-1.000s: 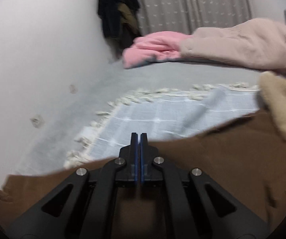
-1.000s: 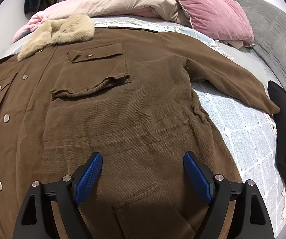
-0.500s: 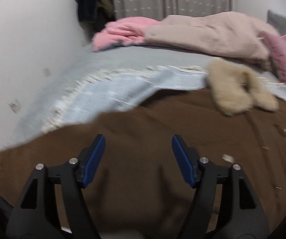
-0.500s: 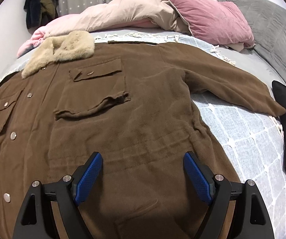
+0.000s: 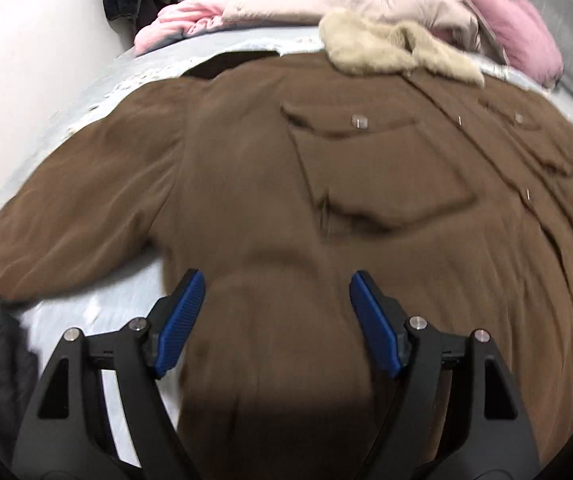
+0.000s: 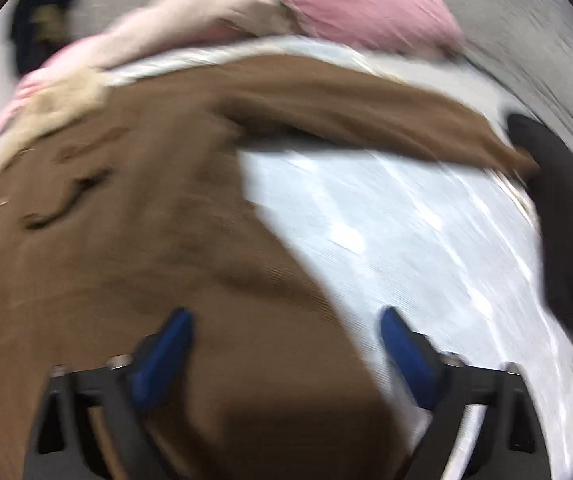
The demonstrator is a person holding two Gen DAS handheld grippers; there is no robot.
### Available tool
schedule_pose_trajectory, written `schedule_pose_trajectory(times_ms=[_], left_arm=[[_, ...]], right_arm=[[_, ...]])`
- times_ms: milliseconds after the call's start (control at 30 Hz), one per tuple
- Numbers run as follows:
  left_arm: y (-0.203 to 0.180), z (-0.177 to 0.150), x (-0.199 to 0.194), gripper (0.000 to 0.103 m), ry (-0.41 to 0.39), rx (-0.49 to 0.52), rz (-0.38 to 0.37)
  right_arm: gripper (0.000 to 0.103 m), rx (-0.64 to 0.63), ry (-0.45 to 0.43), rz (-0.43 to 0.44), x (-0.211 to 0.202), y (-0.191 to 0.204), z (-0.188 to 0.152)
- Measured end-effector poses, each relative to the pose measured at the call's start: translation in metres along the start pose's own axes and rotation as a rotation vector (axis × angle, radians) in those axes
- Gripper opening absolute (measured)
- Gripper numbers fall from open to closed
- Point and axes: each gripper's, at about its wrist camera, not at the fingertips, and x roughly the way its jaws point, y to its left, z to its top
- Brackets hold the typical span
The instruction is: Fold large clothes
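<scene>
Two grippers hang over the bed (image 5: 98, 80) where we work, and both stand spread with nothing pinched between their blue pads. Our left gripper (image 5: 276, 322) has its jaws apart, having just been opening, and below it lies the brown coat (image 5: 326, 208), spread flat on its back across the pale checked blanket (image 6: 386, 248). In the left wrist view we see the coat's left sleeve (image 5: 74, 216) reaching toward the near left, a flap pocket (image 5: 366, 168) at mid chest, and the beige fur collar (image 5: 390, 50) at the far end. Beyond the collar lie a pink quilt (image 5: 182, 20) and a pink pillow (image 5: 522, 36). Our right gripper (image 6: 286, 354) has also just been opening wider; its view is blurred, yet we can tell the coat's right edge runs between the jaws, its left pad over brown cloth and its right pad over blanket. The right sleeve (image 6: 366, 116) stretches to the far right, its cuff close beside a dark object (image 6: 566, 208).
</scene>
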Motion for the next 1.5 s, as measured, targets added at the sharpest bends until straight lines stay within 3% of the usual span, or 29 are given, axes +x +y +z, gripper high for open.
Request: schedule_pose_trajectory(times_ms=[67,200,333,433,533,600,733,867,1000,1100,1167,1233,1333,1500], left_arm=[[0.001,-0.006,-0.011,0.078,0.045,0.009,0.037],[0.011,-0.010,-0.038,0.078,0.133,-0.136,-0.018],[0.007,0.001,-0.065,0.089,0.066,-0.251,-0.114],[-0.005,0.004,-0.071,0.101,-0.015,-0.244,-0.161],[-0.012,-0.008,-0.062,0.101,-0.065,-0.221,-0.183],[-0.010,-0.016,-0.050,0.101,-0.055,-0.242,-0.203],[0.000,-0.020,-0.040,0.101,-0.067,-0.304,-0.249],[0.007,-0.024,-0.041,0.101,-0.156,-0.360,-0.251],[0.006,-0.026,-0.041,0.101,-0.201,-0.360,-0.236],[0.005,-0.025,-0.038,0.101,-0.200,-0.356,-0.234],[0.006,-0.024,-0.036,0.101,-0.196,-0.355,-0.230],[0.008,-0.023,-0.037,0.101,-0.199,-0.359,-0.231],[0.011,-0.020,-0.038,0.101,-0.210,-0.358,-0.224],[0.019,-0.017,-0.041,0.101,-0.214,-0.373,-0.230]], right_arm=[[0.103,0.128,0.051,0.038,-0.001,-0.030,0.000],[0.103,0.308,0.051,0.038,-0.016,-0.068,0.003],[0.103,0.428,0.006,0.146,-0.029,-0.091,0.009],[0.103,0.476,-0.034,0.274,-0.032,-0.105,0.020],[0.103,0.572,-0.050,0.340,-0.016,-0.124,0.038],[0.102,0.612,-0.038,0.327,0.000,-0.136,0.050],[0.100,0.567,-0.061,0.174,0.019,-0.144,0.079],[0.098,0.637,-0.059,0.147,0.051,-0.158,0.099],[0.098,0.642,-0.113,0.044,0.064,-0.162,0.124],[0.085,0.668,-0.126,-0.038,0.071,-0.171,0.136],[0.037,0.667,-0.113,-0.112,0.075,-0.178,0.148],[0.017,0.685,-0.099,-0.121,0.074,-0.189,0.153],[0.010,0.694,-0.219,-0.083,0.046,-0.187,0.162],[0.009,0.487,-0.407,-0.101,-0.023,-0.137,0.188]])
